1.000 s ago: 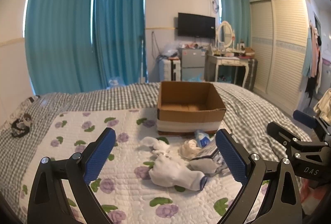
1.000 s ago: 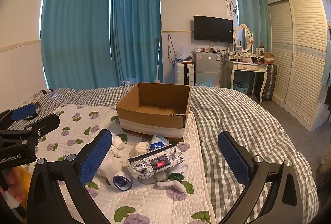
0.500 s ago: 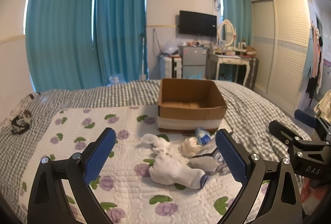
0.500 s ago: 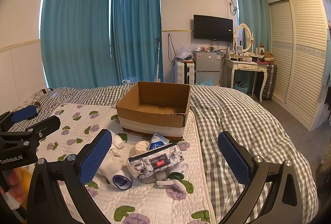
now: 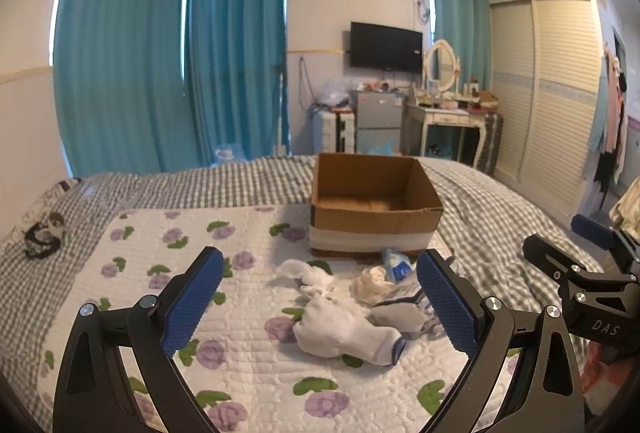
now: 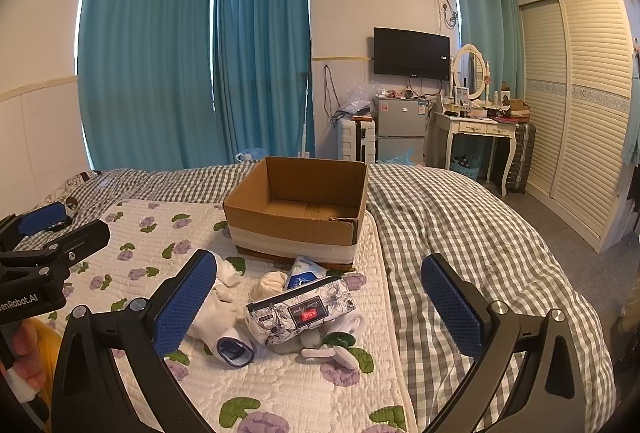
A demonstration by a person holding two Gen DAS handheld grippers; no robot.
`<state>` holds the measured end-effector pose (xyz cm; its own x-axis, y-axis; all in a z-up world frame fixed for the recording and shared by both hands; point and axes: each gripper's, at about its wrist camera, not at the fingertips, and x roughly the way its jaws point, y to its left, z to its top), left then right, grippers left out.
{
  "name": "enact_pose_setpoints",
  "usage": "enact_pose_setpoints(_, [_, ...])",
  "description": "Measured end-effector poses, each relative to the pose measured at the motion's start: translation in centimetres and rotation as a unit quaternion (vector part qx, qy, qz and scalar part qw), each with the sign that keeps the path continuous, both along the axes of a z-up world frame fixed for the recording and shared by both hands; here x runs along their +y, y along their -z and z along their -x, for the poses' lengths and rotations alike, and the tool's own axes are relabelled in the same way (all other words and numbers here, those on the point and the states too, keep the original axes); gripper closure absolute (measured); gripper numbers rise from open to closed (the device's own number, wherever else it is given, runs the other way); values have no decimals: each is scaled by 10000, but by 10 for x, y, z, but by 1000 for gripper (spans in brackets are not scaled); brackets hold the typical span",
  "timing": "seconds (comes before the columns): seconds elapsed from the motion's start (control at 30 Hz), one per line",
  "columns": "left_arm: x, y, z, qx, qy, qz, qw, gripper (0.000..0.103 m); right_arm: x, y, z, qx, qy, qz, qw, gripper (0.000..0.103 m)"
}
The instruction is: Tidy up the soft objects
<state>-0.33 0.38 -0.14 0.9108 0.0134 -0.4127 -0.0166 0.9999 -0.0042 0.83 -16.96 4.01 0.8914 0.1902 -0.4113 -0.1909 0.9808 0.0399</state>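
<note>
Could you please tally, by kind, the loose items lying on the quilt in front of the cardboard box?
White socks: 2
Floral pouch: 1
Blue-and-white packet: 1
Cream cloth ball: 1
Grey-white items under the pouch: cannot separate
Total clearly countable: 5

The bed (image 6: 460, 233) carries a floral quilt (image 6: 152, 233); on it a cardboard box (image 6: 296, 229) at twelve o'clock, with socks (image 5: 344, 329) and a floral pouch (image 6: 304, 309) lying just before it.
</note>
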Motion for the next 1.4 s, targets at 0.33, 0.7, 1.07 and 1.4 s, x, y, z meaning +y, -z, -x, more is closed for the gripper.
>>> enact_pose_setpoints(0.33, [0,-2,-1,-22,50,13,10000,4,-1,1,-2,14,4,7,10000,0])
enact_pose_setpoints(0.7, [-4,-6,-3,-74,112,-5,9999,4,-2,1,-3,53,11,54,10000,0])
enact_pose_setpoints(1.07, [3,41,-28,632,108,199,9977,4,-31,65,-45,1292,555,97,9900,0])
enact_pose_setpoints(1.4, [-5,101,-51,1350,498,115,9895,4,-8,125,-80,2147,401,316,9754,1])
